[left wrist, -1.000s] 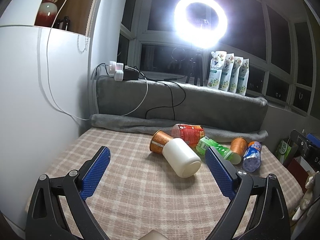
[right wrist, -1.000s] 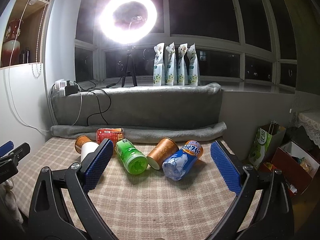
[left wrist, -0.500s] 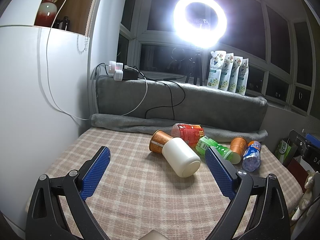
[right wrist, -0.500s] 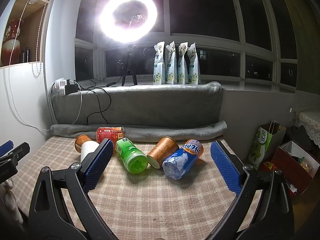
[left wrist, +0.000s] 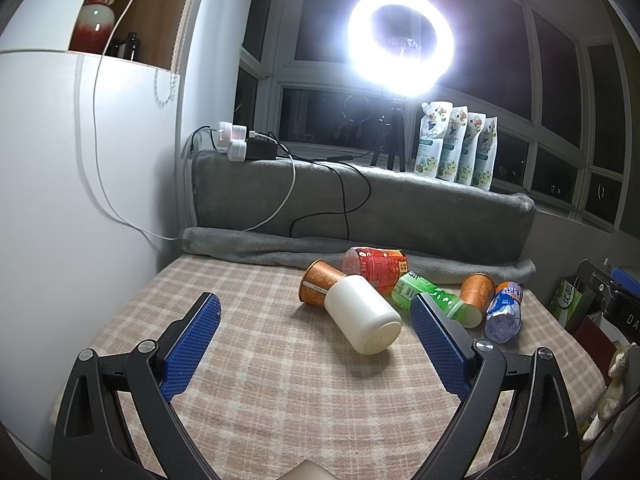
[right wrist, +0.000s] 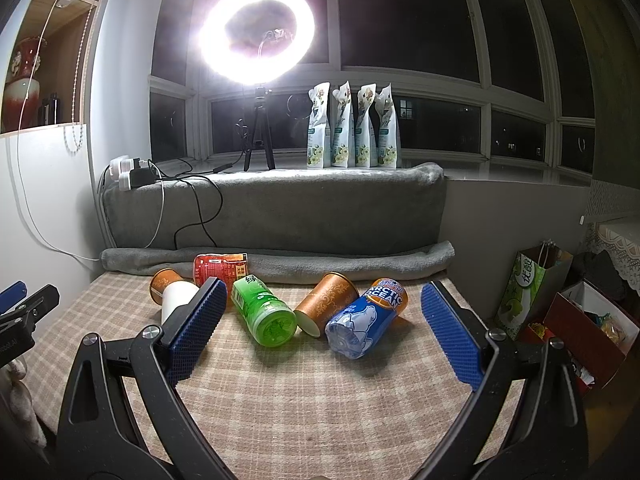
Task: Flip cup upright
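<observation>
Cups lay toppled in a loose row toward the back edge of the checked-cloth desk (right wrist: pixel 320 400): a cream plastic cup (left wrist: pixel 363 320), two orange paper cups (left wrist: pixel 318 286) (right wrist: pixel 326 304), and green (right wrist: pixel 264 312), red (right wrist: pixel 221 269) and blue (right wrist: pixel 366 322) ones. Nothing had shifted over the last second; both left tongs (left wrist: pixel 314 346) and right tongs (right wrist: pixel 322 326) stayed wide open and empty, well short of the row. No flip had begun, so I judged the approach was still pending.

Ring light (right wrist: pixel 256 30) above refill pouches (right wrist: pixel 354 128)
</observation>
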### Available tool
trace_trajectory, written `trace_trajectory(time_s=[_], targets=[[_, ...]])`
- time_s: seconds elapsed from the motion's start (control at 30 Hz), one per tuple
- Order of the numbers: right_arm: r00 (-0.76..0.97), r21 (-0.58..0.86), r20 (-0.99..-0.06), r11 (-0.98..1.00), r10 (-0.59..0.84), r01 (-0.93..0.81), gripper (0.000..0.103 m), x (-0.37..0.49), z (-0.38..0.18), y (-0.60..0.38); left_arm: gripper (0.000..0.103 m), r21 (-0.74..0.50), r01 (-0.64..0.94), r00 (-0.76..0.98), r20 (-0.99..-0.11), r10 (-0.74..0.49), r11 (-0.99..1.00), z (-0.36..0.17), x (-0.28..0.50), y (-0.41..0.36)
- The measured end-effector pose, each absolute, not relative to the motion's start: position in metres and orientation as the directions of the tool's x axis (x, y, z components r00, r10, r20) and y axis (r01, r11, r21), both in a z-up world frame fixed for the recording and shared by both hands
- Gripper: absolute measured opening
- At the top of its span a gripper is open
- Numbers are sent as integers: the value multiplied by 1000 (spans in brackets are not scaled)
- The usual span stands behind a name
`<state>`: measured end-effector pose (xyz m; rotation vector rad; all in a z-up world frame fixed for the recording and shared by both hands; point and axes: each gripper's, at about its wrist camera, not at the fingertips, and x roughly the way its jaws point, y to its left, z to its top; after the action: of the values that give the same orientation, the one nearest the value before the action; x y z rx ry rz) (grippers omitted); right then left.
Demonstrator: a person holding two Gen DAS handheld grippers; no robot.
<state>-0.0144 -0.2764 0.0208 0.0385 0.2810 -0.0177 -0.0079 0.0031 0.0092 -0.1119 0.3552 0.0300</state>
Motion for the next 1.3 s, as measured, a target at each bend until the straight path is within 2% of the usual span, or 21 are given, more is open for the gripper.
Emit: trace_trajectory(time_s=[0.5,0.83,1.3], targets=[[957,35,-289,999,0,11,100,-13,20,-274,96,-104,-51,937,-349,11,993,10,-9,3],[859,97,-467,978,208,-183,100,44,4,-261,96,-105,-49,919,-395,3,993,0,-5,6],[662,100,-691,945,291,-310,99,155,-24,-233,96,-99,-73,898,-440,22,992,-15,0,18]])
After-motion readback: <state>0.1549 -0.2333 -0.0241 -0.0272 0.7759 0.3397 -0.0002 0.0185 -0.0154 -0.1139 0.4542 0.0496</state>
